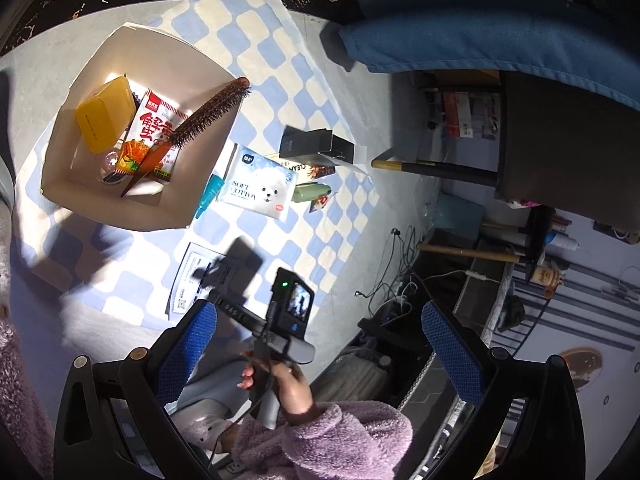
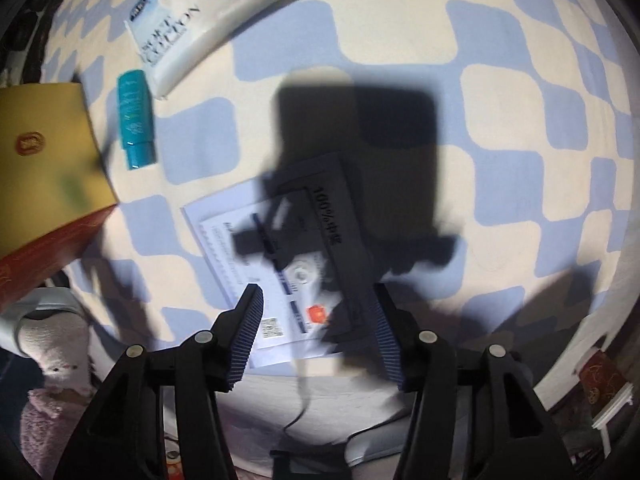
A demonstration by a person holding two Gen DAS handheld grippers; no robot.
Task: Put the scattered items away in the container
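- While the right gripper (image 2: 316, 328) points down at the printed leaflet (image 2: 256, 264) on the checked cloth (image 2: 500, 92), its jaws stand apart, nothing gripped.
- Left gripper (image 1: 320, 344): jaws wide, empty.
- Container (image 1: 116, 204) holds hairbrush (image 1: 208, 114), yellow box (image 1: 105, 117), snack packet (image 1: 154, 136).
- Tissue pack (image 1: 260, 188) and teal tube (image 1: 208, 196) lie just beside the container.

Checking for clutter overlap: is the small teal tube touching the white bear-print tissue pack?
Apart. The right wrist view shows a strip of checked cloth between the teal tube and the white tissue pack.
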